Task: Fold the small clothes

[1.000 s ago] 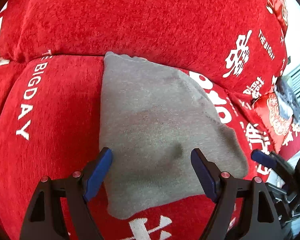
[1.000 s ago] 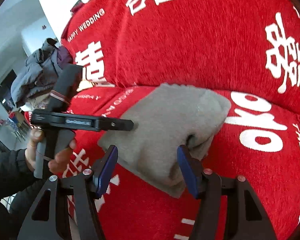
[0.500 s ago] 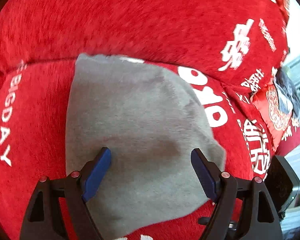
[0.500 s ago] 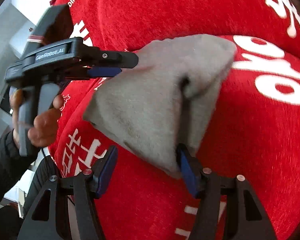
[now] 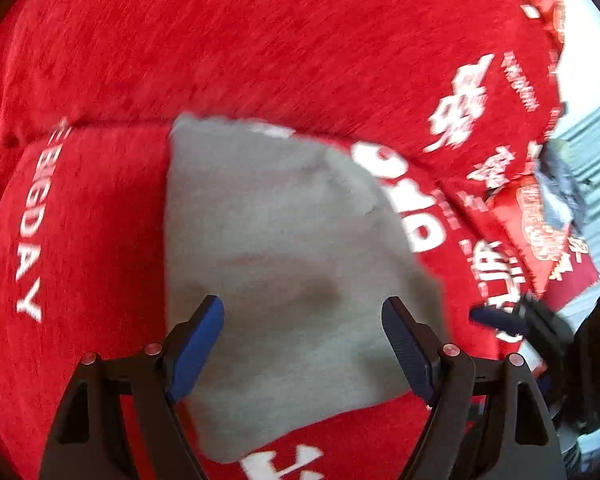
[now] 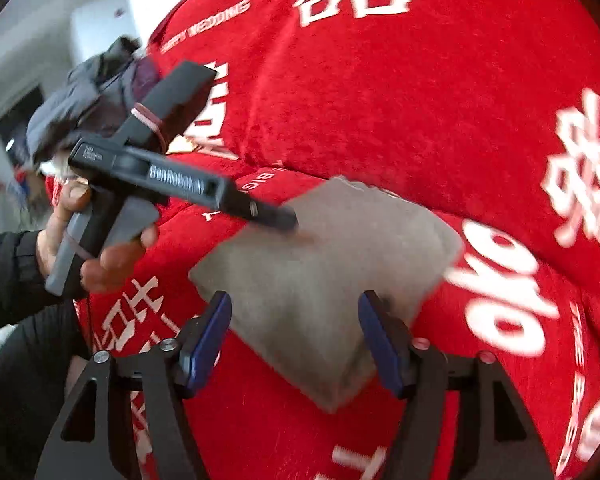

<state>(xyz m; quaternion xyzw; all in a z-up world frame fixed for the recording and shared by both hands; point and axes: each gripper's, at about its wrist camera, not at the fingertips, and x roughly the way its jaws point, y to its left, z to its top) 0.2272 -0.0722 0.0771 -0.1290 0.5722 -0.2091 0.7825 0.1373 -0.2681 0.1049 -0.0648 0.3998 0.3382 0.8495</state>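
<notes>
A small grey folded garment [image 5: 284, 256] lies flat on the red sofa seat [image 5: 80, 240], its far edge against the backrest. It also shows in the right wrist view [image 6: 332, 272]. My left gripper [image 5: 304, 344] is open and hovers over the garment's near half, holding nothing. My right gripper [image 6: 296, 336] is open above the garment's near corner, holding nothing. The left gripper's body [image 6: 172, 184] shows in the right wrist view, its tip over the garment's far left edge. The right gripper's blue fingertip [image 5: 496, 318] shows at the right in the left wrist view.
The red sofa backrest [image 6: 380, 100] with white lettering rises right behind the garment. A dark grey heap of clothes [image 6: 88, 92] lies on the sofa's far end. A red cushion [image 5: 540, 236] sits at the right in the left wrist view.
Both grippers stayed open and swung over the garment, closer half a second ago and now back a little. The garment's raised right fold now lies flatter.
</notes>
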